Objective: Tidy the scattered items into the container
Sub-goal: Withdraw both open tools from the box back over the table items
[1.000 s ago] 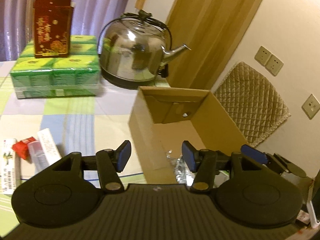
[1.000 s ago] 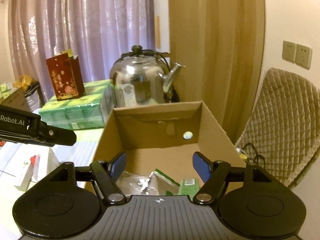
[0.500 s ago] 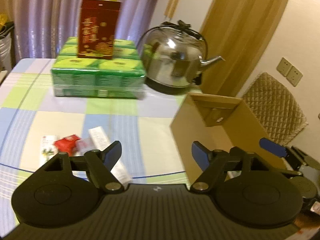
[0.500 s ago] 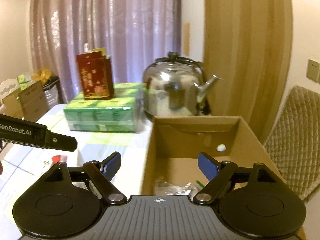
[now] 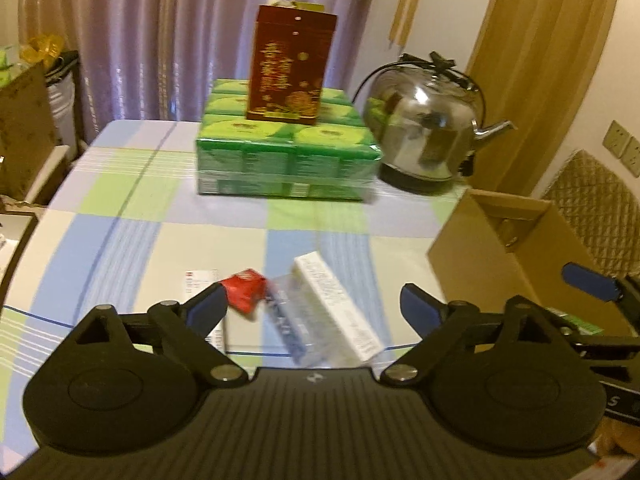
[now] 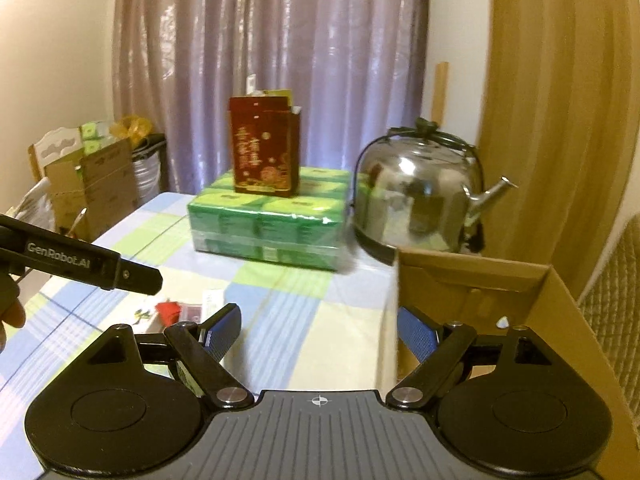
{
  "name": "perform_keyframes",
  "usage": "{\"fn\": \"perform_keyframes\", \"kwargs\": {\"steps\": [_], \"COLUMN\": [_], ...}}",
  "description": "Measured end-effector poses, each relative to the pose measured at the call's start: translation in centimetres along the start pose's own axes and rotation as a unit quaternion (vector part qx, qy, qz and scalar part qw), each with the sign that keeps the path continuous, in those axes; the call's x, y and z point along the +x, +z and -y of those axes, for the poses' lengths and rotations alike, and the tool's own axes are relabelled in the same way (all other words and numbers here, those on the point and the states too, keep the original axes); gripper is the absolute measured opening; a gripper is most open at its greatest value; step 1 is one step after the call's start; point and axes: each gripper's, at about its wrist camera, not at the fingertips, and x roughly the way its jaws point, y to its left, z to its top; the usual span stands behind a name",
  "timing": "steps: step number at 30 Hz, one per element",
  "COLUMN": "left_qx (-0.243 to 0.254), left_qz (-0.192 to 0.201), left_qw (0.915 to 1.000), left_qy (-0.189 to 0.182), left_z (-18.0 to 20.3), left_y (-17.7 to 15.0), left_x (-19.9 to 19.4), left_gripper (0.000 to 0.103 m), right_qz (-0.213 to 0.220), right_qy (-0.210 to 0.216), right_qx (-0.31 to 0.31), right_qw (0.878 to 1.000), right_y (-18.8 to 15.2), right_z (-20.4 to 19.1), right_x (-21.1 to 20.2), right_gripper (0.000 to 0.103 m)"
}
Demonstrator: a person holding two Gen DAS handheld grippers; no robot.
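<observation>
Item: long white carton (image 5: pixel 335 307), lying flat on the checked tablecloth (image 5: pixel 132 240) just beside a red packet (image 5: pixel 243 289), well left of the cardboard box (image 5: pixel 508 256). I judged it light, stiff and easily dented; best pinched across its narrow width, mid-length. My left gripper (image 5: pixel 314 306) hung above it, jaws spread, empty. My right gripper (image 6: pixel 318 330) likewise gaped, holding nothing.

Black left gripper (image 5: pixel 314 306) with blue-padded jaws, silver screws.
</observation>
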Motion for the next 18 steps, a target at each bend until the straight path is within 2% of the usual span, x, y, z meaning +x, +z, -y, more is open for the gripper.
{"fn": "perform_keyframes", "kwargs": {"steps": [9, 13, 18], "left_qx": [0.012, 0.003, 0.025], "left_qz": [-0.006, -0.017, -0.03], "left_qw": [0.9989, 0.9987, 0.9971], "left_qy": [0.045, 0.047, 0.065], "left_z": [-3.5, -5.2, -6.1], "left_y": [-1.2, -1.8, -2.7], "left_x": [-0.6, -0.7, -0.6], "left_gripper": [0.097, 0.097, 0.097], "right_qz": [-0.005, -0.009, -0.022], "right_qy": [0.033, 0.045, 0.058], "right_qx": [-0.018, -0.027, -0.046], "right_qw": [0.999, 0.999, 0.997], "right_y": [0.0, 0.1, -0.3], "right_z": [-2.8, -4.0, -5.6], "right_x": [0.5, 0.9, 1.5], "right_gripper": [0.083, 0.083, 0.083]}}
